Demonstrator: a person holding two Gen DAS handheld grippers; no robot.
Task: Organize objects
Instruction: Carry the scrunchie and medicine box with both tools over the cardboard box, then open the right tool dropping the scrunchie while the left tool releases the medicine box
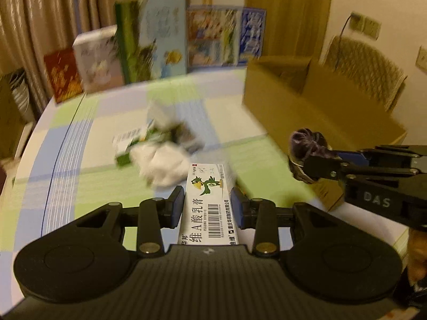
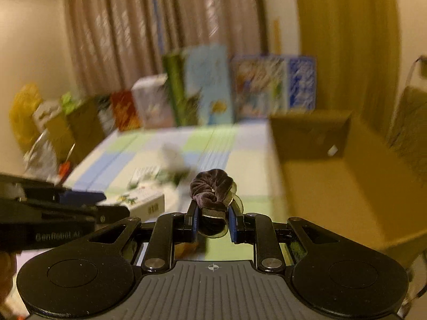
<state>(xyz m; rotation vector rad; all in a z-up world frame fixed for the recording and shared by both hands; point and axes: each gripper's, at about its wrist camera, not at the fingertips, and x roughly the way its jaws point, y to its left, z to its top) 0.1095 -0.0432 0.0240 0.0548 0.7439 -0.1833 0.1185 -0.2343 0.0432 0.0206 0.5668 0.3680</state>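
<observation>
Ointment carton [image 1: 208,202], white with a green bird, sits clamped in the left tool [image 1: 207,200], raised above the worktop [image 1: 80,138] beside the cardboard box [image 1: 288,106]; the right tool [image 2: 213,213] grips a dark scrunchie [image 2: 212,185].

White carton [image 1: 206,208]: "维A酸乳膏". Right tool [image 1: 311,164]: "DAS". Left tool [image 2: 112,208]: "GenRobot.AI".

A checked cloth [image 1: 80,160] is spread on the table; books [image 1: 160,40] are stood before curtains [image 1: 53,13]; a chair [image 1: 368,66] is seen.
</observation>
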